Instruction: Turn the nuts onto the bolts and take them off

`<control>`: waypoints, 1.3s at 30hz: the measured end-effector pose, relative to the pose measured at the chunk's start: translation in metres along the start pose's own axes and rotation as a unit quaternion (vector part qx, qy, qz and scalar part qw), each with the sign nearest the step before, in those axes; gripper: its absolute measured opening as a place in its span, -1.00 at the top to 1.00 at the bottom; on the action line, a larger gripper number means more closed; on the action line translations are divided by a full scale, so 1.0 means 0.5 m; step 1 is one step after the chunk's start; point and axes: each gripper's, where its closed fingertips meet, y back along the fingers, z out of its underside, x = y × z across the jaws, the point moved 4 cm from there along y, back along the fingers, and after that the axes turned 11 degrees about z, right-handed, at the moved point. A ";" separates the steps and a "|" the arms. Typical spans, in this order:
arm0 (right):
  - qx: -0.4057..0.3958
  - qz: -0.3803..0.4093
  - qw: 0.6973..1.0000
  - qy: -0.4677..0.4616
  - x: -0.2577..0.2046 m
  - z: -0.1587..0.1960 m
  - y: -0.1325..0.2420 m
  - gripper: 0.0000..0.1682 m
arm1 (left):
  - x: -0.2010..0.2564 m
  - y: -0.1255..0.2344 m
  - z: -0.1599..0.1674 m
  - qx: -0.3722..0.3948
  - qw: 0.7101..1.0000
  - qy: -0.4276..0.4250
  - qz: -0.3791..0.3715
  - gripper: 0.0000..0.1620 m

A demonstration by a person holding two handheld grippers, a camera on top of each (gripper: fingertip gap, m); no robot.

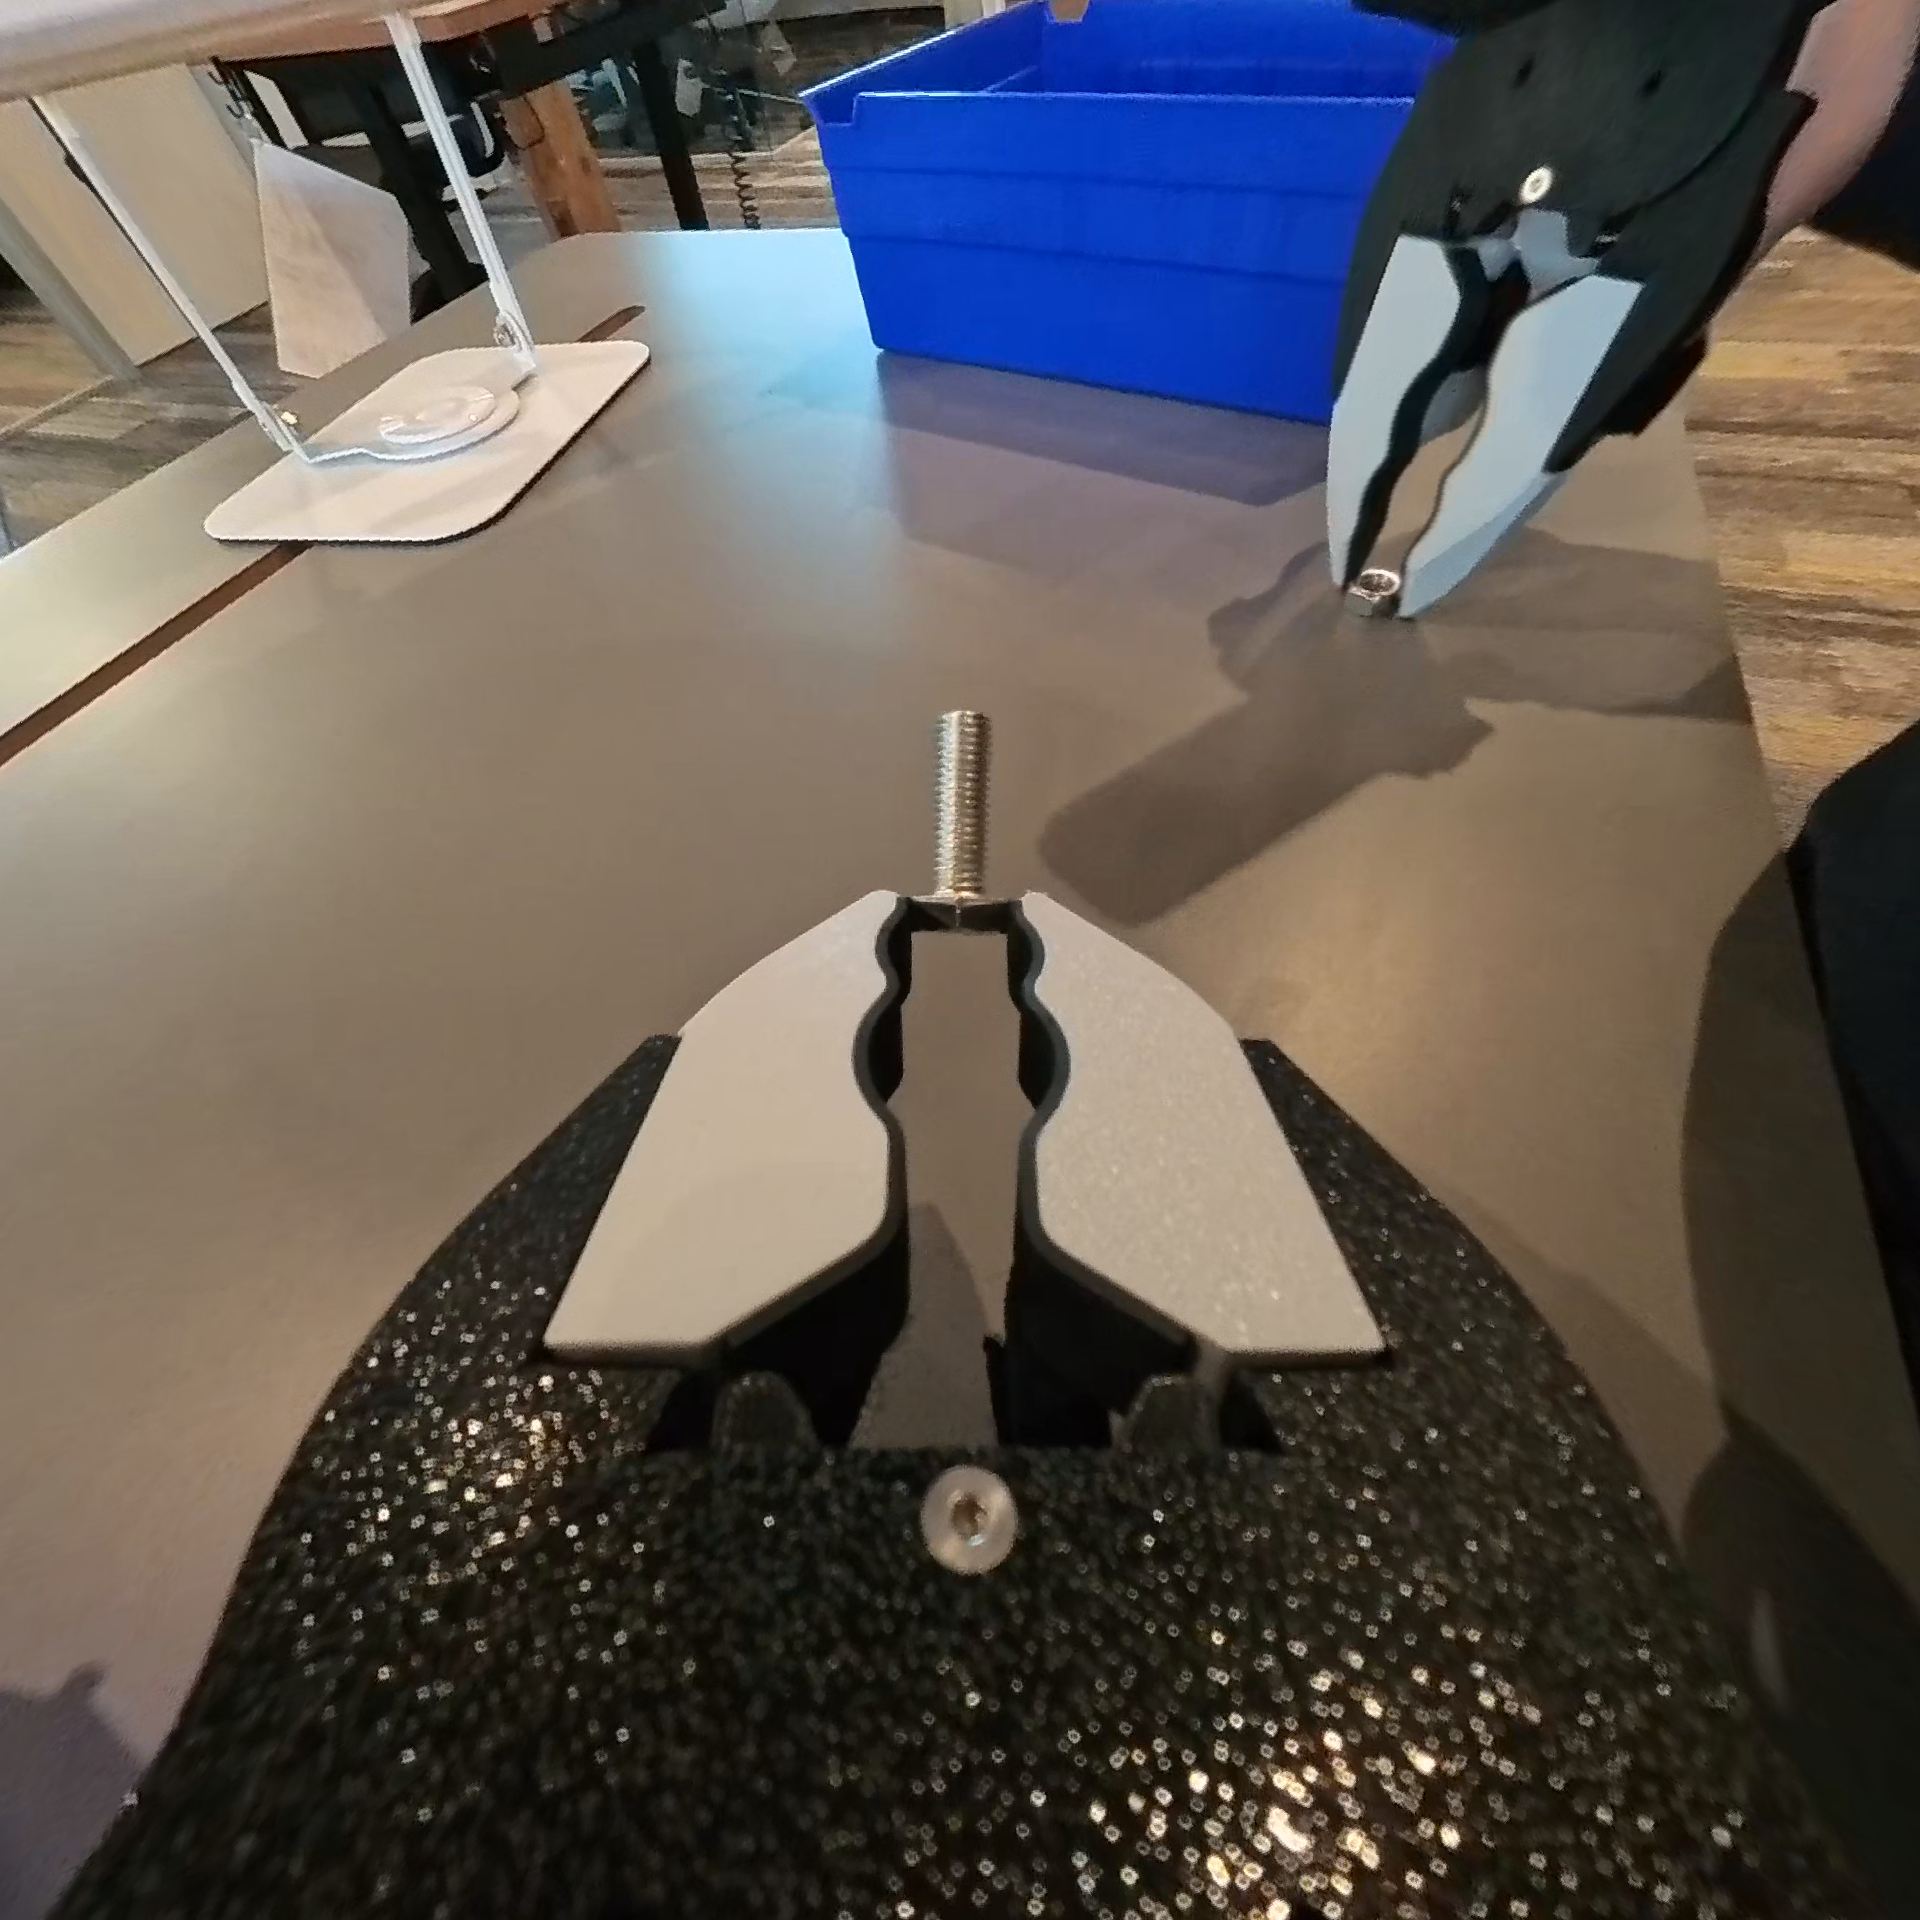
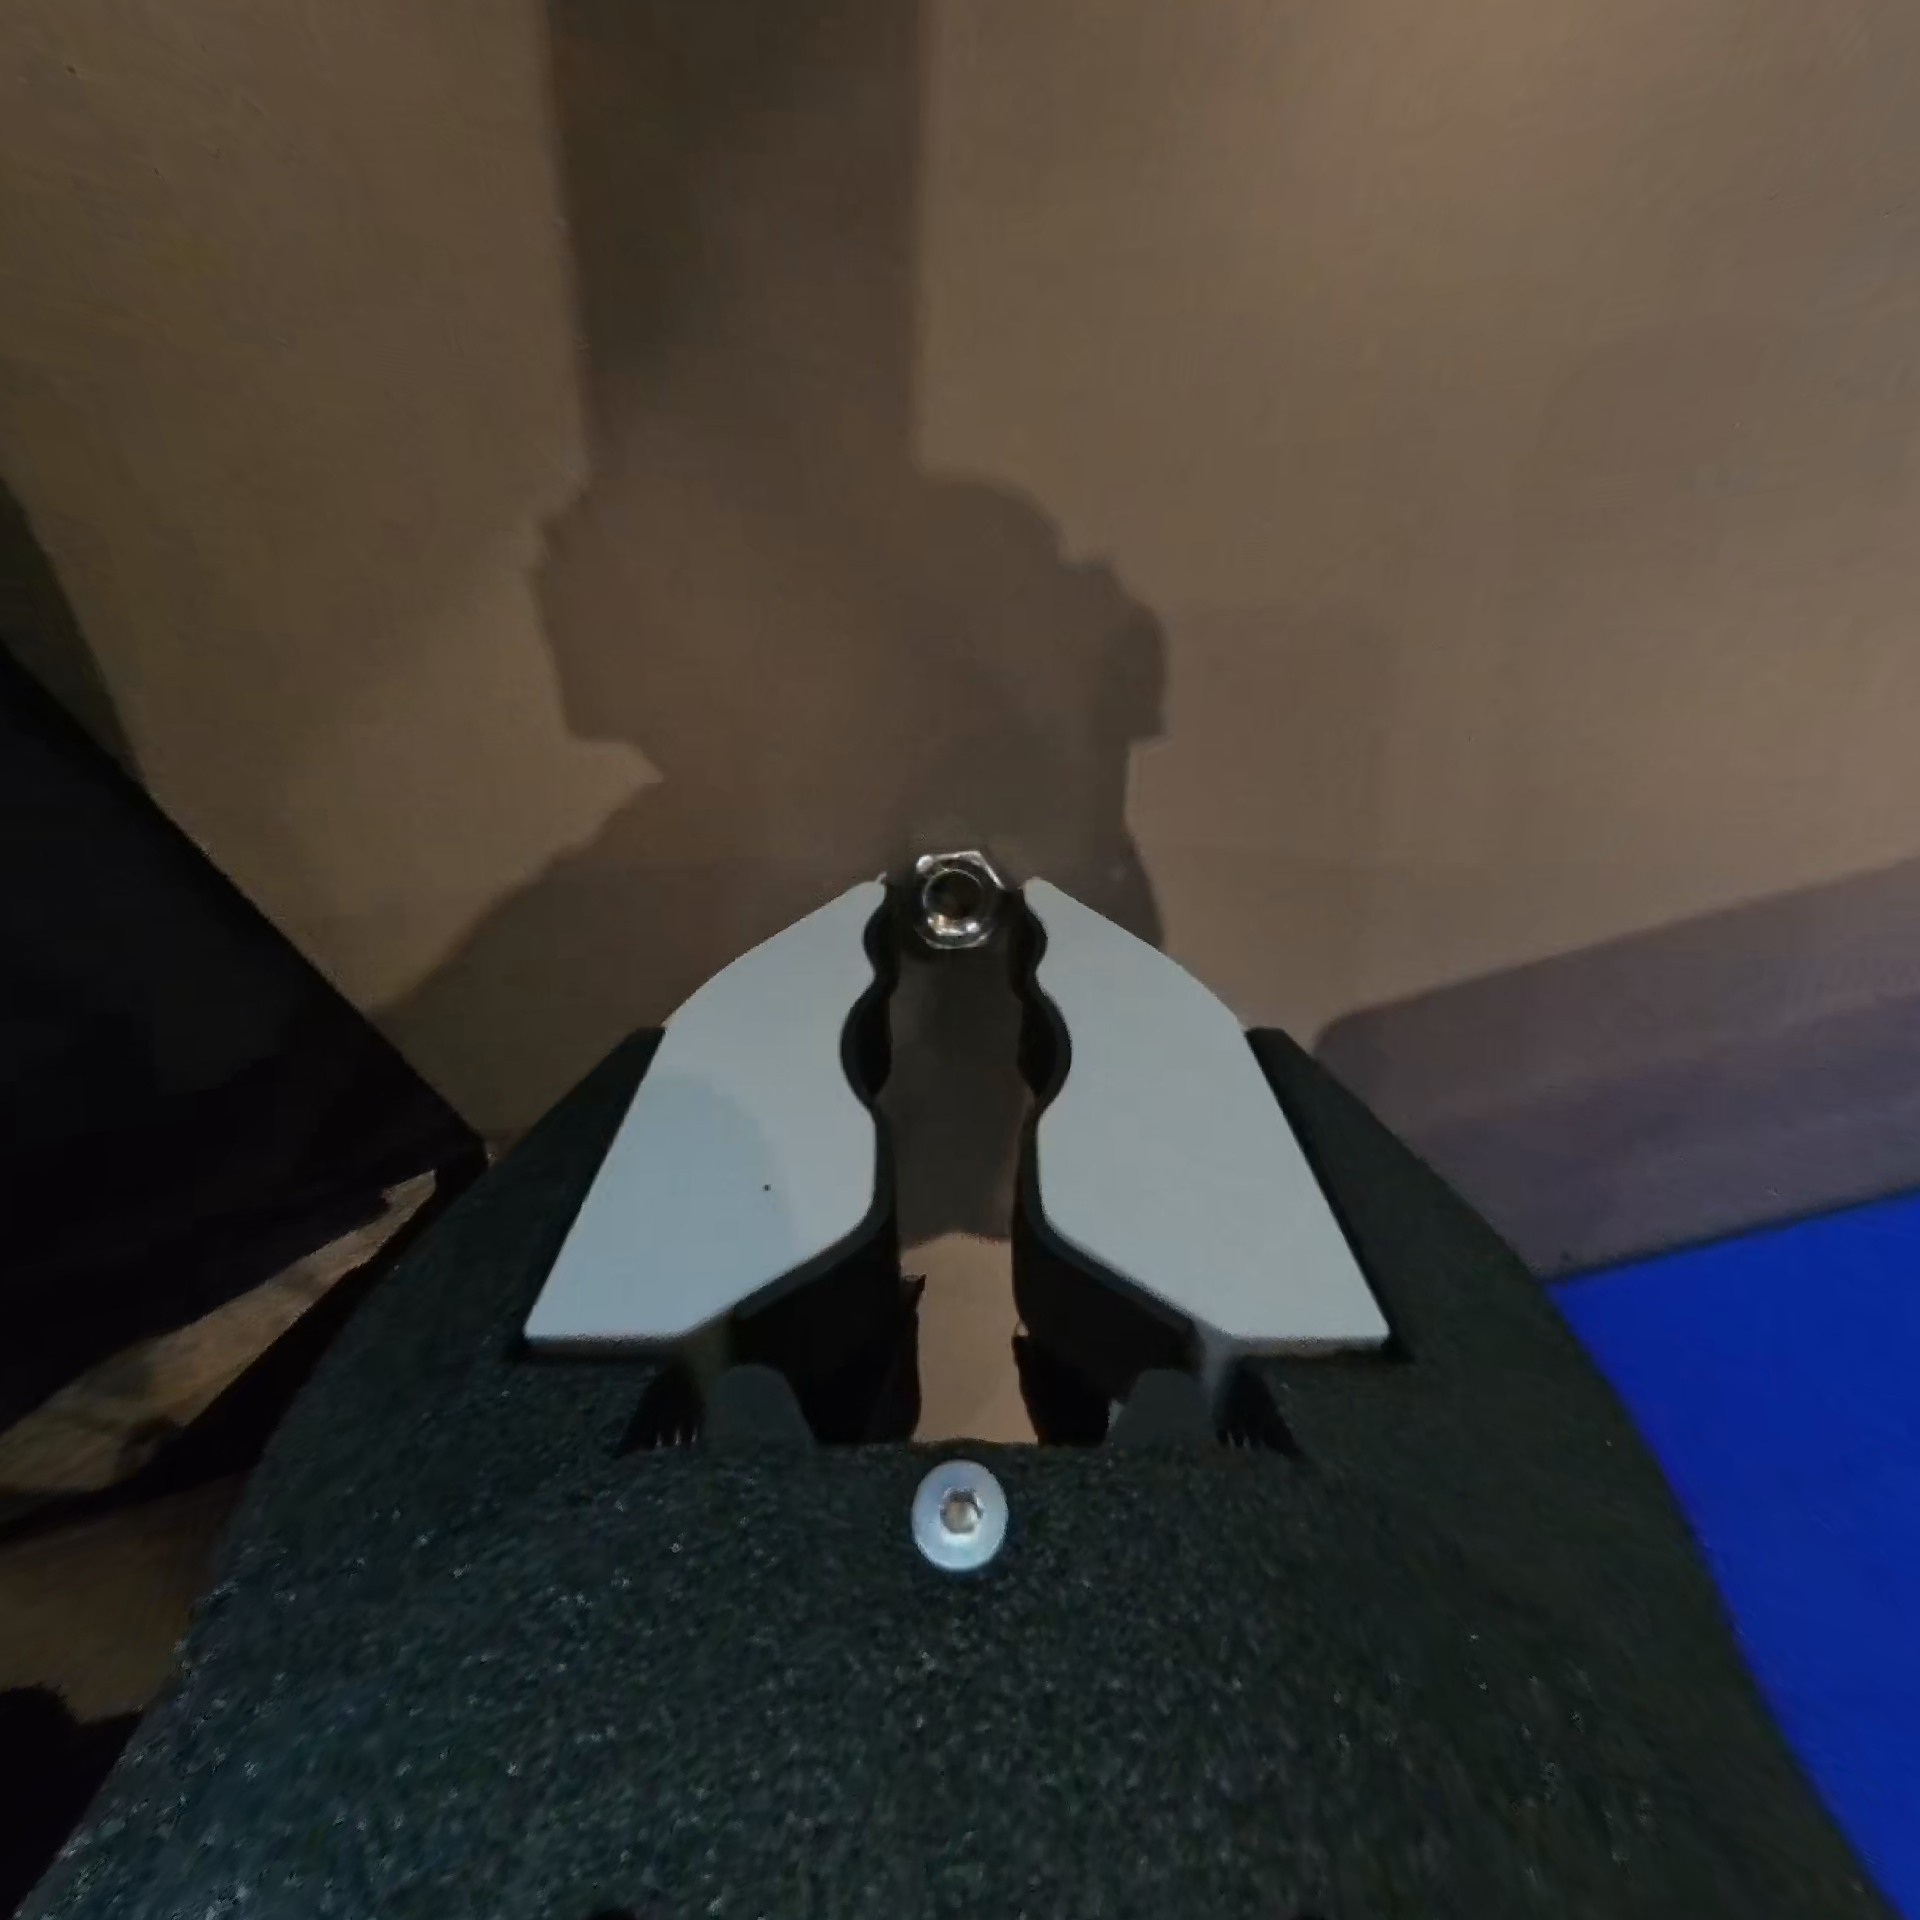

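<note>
The left gripper (image 1: 958, 914) is closed on the head of a silver bolt (image 1: 962, 805), pinching it between its 2 grey fingertips (image 1: 871, 914), with the threaded shank pointing away from the camera over the grey table (image 1: 520, 779). Far to the right, the right gripper (image 1: 1380, 594) points down at the table, its tips set around a small hex nut (image 1: 1378, 594) that lies on the surface near the table's right edge. In the right wrist view the nut (image 2: 951, 899) sits between the fingertips (image 2: 1049, 904) of the right gripper (image 2: 954, 902), narrowly parted; whether they press on it I cannot tell. A blue plastic bin (image 1: 1091, 208) stands at the far right of the table, and a white stand (image 1: 436, 436) sits far left.
</note>
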 end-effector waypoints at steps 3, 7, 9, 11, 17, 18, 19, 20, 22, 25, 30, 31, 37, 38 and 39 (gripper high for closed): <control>0.039 0.011 0.999 0.023 0.007 -0.028 0.004 0.77 | 0.012 -0.005 -0.003 0.007 1.000 0.000 0.029 0.79; 0.303 -0.055 0.949 0.068 -0.029 -0.174 0.077 0.78 | 0.051 -0.016 -0.013 0.033 0.991 0.010 0.128 0.79; 0.399 -0.103 0.905 0.106 -0.063 -0.230 0.116 0.78 | 0.068 -0.018 -0.017 0.042 0.985 0.009 0.167 0.79; 0.440 -0.129 0.877 0.142 -0.087 -0.262 0.131 0.78 | 0.083 -0.019 -0.019 0.046 0.979 0.007 0.196 0.79; 0.430 -0.156 0.865 0.207 -0.110 -0.288 0.112 0.78 | 0.096 -0.019 -0.021 0.051 0.973 0.009 0.226 0.79; 0.428 -0.160 0.864 0.211 -0.111 -0.287 0.111 0.78 | 0.096 -0.017 -0.023 0.055 0.972 0.011 0.230 0.79; 0.426 -0.162 0.864 0.215 -0.111 -0.287 0.110 0.78 | 0.097 -0.017 -0.024 0.058 0.970 0.014 0.234 0.79; 0.424 -0.162 0.863 0.220 -0.112 -0.286 0.110 0.78 | 0.097 -0.016 -0.024 0.059 0.970 0.015 0.236 0.79; 0.422 -0.160 0.862 0.231 -0.114 -0.286 0.109 0.78 | 0.098 -0.017 -0.022 0.055 0.970 0.015 0.238 0.79; 0.418 -0.160 0.859 0.248 -0.117 -0.289 0.108 0.78 | 0.103 -0.020 -0.021 0.050 0.968 0.013 0.246 0.79; 0.411 -0.155 0.866 0.239 -0.109 -0.298 0.097 0.78 | 0.089 -0.019 -0.017 0.045 0.976 0.007 0.212 0.79; 0.409 -0.149 0.873 0.221 -0.103 -0.303 0.094 0.78 | 0.081 -0.018 -0.017 0.045 0.980 0.009 0.196 0.79; 0.399 -0.153 0.900 0.079 -0.074 -0.341 0.076 0.78 | 0.038 -0.008 -0.018 0.037 0.996 -0.014 0.080 0.80; 0.397 -0.157 0.903 0.049 -0.068 -0.349 0.073 0.78 | 0.031 -0.005 -0.018 0.036 0.998 -0.019 0.057 0.80; 0.396 -0.166 0.903 0.019 -0.065 -0.355 0.072 0.78 | 0.025 -0.002 -0.020 0.036 0.998 -0.023 0.039 0.80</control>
